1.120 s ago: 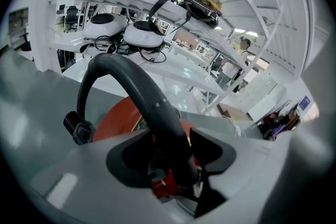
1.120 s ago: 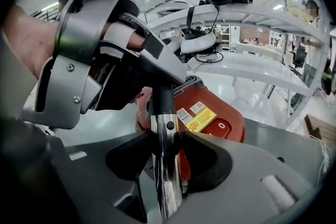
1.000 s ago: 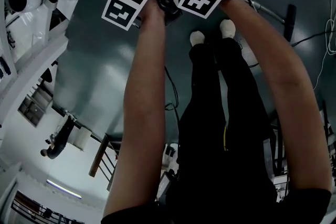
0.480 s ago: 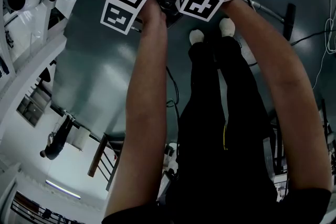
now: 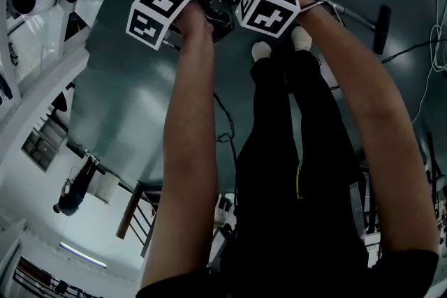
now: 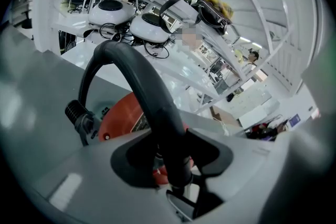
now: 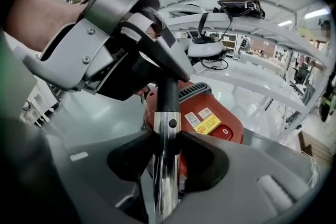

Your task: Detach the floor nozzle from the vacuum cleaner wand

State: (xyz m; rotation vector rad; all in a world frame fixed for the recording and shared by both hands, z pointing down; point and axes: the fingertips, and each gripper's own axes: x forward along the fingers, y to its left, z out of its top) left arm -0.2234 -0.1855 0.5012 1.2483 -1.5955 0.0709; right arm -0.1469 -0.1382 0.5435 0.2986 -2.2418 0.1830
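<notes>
The left gripper (image 6: 170, 150), jaws just closing, clamped the black curved tube (image 6: 140, 81); the right gripper (image 7: 167, 159), likewise closing, clamped the chrome wand (image 7: 168, 128)

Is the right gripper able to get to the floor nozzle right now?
Probably not yet. The right gripper has just been closing its jaws on the shiny wand, and the floor nozzle sits away at the wand's far end. It would have to let go first.

glossy dark floor (image 5: 133, 101) beside white shelving (image 5: 42, 73).
</notes>
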